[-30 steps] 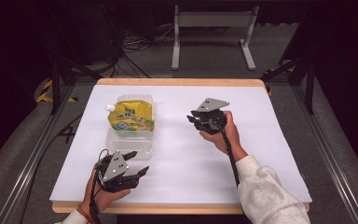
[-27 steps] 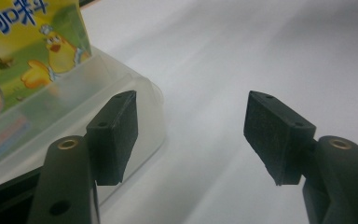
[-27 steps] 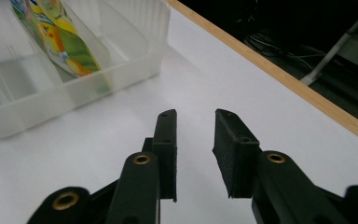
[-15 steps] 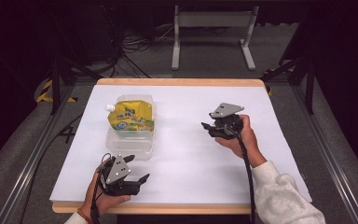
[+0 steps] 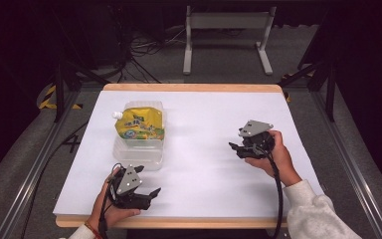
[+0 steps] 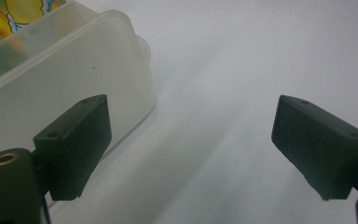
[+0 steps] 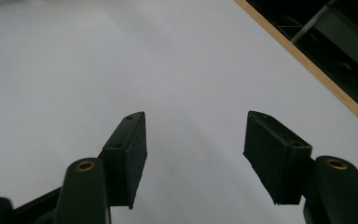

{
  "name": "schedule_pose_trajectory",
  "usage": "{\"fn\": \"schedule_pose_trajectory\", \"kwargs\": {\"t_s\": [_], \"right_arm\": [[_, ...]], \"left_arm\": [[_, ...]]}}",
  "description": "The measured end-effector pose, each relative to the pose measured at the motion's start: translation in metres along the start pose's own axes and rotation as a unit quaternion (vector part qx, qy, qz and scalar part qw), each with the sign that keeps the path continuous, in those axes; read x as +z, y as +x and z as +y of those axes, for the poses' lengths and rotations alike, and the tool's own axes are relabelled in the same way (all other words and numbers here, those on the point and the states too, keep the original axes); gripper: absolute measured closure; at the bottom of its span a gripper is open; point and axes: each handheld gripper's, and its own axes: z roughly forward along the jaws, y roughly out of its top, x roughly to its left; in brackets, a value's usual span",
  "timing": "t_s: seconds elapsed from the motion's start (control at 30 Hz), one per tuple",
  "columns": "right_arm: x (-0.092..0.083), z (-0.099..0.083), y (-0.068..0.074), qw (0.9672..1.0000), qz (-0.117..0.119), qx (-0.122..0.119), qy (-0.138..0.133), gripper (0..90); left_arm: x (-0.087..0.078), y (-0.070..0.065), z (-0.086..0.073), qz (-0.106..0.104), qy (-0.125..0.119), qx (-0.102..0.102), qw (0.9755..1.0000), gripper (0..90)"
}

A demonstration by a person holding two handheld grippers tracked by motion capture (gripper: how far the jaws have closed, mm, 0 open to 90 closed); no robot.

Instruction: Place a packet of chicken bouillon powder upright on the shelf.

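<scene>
Far left of the white table (image 5: 204,119): yellow spouted drink pouch (image 5: 139,125) lying on top of a clear plastic lidded container (image 5: 138,152), white cap pointing to the table's left edge, both well inside the left half. In the left gripper view, container corner (image 6: 98,60) just beside the near jaw, not between the jaws.

Near the front edge, just in front of the container: left gripper (image 5: 151,195), jaws spread wide, nothing between them, resting low over the cloth. To take the container well: swing toward it, straddle a short side with both pads, close gently on the soft wall, keep level to avoid tipping the pouch off.

Mid table: bare white cloth.

Right side, well apart from the container: right gripper (image 5: 234,148), jaws parted, empty, pointing left over open cloth. Best kept clear, or brought across to steady the pouch if sliding looks likely.
</scene>
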Motion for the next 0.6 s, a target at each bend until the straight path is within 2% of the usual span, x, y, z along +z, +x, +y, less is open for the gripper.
{"fn": "schedule_pose_trajectory", "kwargs": {"t_s": [0.2,0.43,0.6], "right_arm": [[-0.004,-0.017,0.002,1.0000,0.001,0.006,0.005,36.0],[-0.012,-0.040,0.002,0.9997,-0.014,0.021,0.008,30.1],[-0.021,-0.055,0.002,0.9991,-0.017,0.038,-0.003,25.6]], "left_arm": [[0.001,0.001,-0.003,0.002,0.009,0.005,0.9999,10.9],[-0.002,0.004,-0.009,0.002,0.012,0.008,0.9999,10.0],[-0.004,0.007,-0.012,0.007,0.007,-0.002,1.0000,9.4]]}}
